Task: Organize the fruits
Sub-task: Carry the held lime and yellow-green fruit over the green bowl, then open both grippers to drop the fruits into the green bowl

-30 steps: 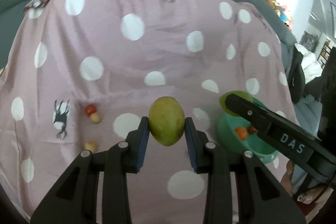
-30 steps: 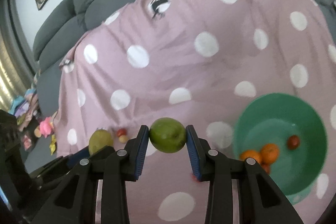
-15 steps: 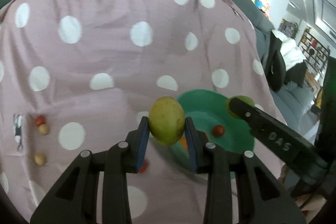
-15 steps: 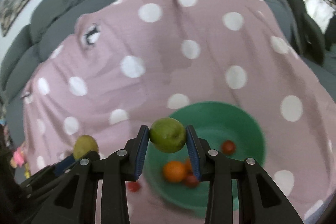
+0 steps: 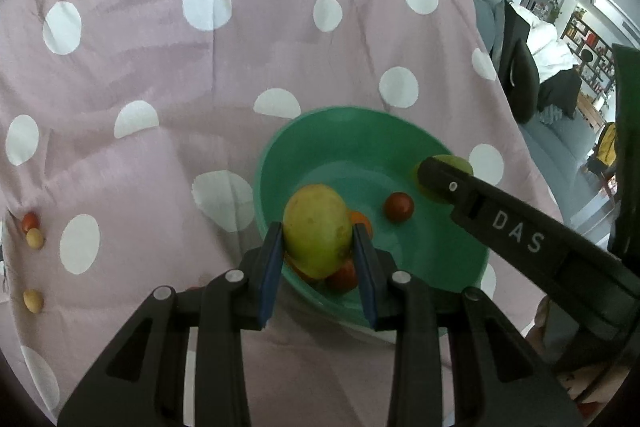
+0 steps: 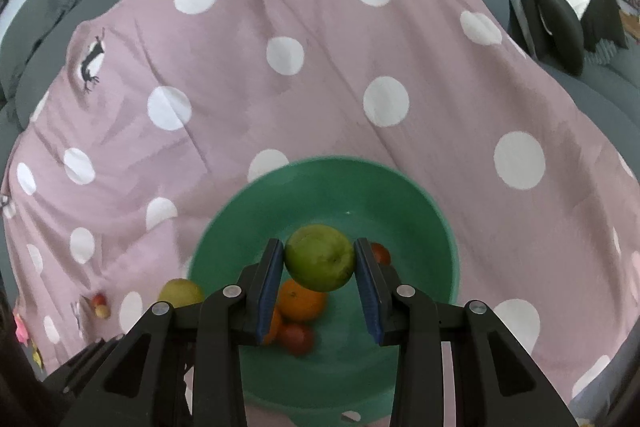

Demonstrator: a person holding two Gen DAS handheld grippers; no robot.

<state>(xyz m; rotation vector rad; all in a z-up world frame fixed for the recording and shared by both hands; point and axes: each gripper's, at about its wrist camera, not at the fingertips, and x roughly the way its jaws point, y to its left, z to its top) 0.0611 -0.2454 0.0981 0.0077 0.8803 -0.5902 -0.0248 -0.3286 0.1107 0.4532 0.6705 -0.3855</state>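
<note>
The green bowl [image 6: 416, 211] on the dotted pink cloth [image 6: 320, 67] held an orange [image 6: 300, 301] and small red fruits. Above it, the left gripper [image 5: 318, 259] clamped a yellow-green mango [image 5: 316, 227] and the right gripper [image 6: 319, 271] a green apple [image 6: 320, 257]. Only the left view showed three small fruits [image 5: 34, 239] at far left.

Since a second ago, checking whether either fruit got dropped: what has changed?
Both hands swung across the spotted cloth to the green bowl. The left gripper now holds its yellow-green fruit above the bowl, the right gripper its green fruit. Nothing was released; both grips are unchanged, and the small fruits on the cloth lie as before.
</note>
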